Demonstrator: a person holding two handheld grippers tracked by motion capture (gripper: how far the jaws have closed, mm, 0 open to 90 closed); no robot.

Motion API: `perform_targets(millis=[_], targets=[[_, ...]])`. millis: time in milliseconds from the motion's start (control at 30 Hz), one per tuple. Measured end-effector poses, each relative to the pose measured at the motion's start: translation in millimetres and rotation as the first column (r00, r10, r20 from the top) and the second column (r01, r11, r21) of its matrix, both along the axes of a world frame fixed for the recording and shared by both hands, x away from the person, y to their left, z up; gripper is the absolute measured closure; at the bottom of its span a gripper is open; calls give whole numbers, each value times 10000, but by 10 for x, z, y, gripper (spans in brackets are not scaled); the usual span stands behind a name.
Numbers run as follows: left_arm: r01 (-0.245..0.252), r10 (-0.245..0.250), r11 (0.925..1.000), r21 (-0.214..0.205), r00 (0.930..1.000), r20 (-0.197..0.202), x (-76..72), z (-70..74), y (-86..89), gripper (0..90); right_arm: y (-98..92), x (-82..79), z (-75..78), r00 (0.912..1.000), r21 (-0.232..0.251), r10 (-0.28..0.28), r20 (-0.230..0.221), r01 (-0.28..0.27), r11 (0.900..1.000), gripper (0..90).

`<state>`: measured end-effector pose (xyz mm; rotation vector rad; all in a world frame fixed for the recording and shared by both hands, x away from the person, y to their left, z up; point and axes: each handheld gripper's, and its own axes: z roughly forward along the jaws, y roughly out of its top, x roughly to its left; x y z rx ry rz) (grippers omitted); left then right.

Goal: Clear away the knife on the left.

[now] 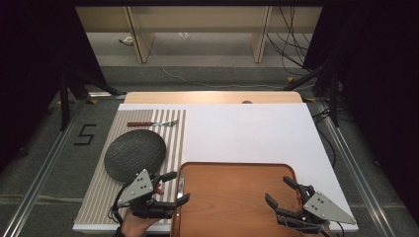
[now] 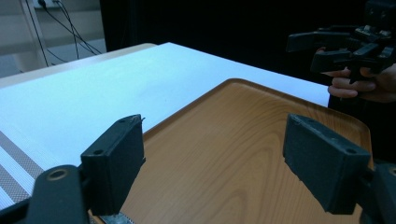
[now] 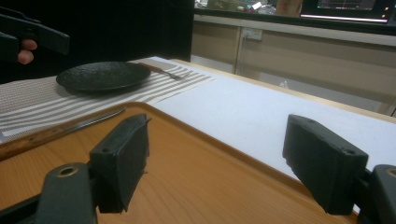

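The left hand-held gripper (image 1: 174,187) is held low at the near left corner of the wooden tray (image 1: 237,207), jaws spread wide with nothing between them. A knife (image 1: 181,182) with a wooden handle and a slim metal blade lies on the tray's left rim, just beneath that gripper. The right hand-held gripper (image 1: 280,190) is held over the tray's near right corner, jaws also wide and empty. On the striped, woven placemat (image 1: 99,197) a round, dark, rough-textured plate (image 1: 134,155) rests; a fork (image 1: 153,123) lies beyond it on the white tabletop (image 1: 247,133).
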<state>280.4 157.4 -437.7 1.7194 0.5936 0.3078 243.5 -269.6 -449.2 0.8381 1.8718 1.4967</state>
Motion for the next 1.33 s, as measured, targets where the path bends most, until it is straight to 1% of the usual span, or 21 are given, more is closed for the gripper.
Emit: perform_targets(millis=[67, 133, 267, 367, 600, 733, 833, 933, 1133, 1333], targets=[[-40, 40, 10000, 1, 10000, 69, -15, 0, 14, 205, -2, 0, 1, 10000, 18, -1, 0, 1, 10000, 238], [-60, 61, 9999, -107, 9999, 126, -31, -9, 26, 205, -3, 0, 1, 10000, 24, -3, -9, 3, 10000, 238], [-128, 131, 9999, -117, 9996, 259, -73, -44, 44, 204, -2, 0, 1, 10000, 22, -2, -7, 2, 10000, 238], [-222, 231, 9995, -231, 9990, 378, -107, -61, 60, 202, -2, 0, 0, 10000, 28, 1, -16, -1, 10000, 238], [-306, 326, 9984, -479, 9986, 414, -150, -73, 110, 195, 2, 0, 0, 10000, 16, 5, -21, -5, 10000, 238], [-319, 340, 9983, -496, 9986, 414, -172, -89, 116, 188, 7, 0, 0, 10000, 8, 19, -21, -19, 10000, 238], [-181, 202, 9988, -445, 9987, 469, -201, -123, 112, 160, 4, 0, 0, 10000, 0, 13, -32, -13, 10000, 238], [-296, 313, 9989, -358, 9984, 460, -221, -153, 115, 160, -1, 0, 2, 10000, 54, 8, -32, -8, 10000, 238], [-340, 362, 9979, -545, 9986, 386, -222, -159, 133, 160, 1, 1, 1, 10000, 34, 19, -21, -19, 10000, 238], [-343, 367, 9980, -533, 9983, 448, -228, -154, 122, 160, 0, 1, 1, 10000, 31, 21, -21, -21, 10000, 238]])
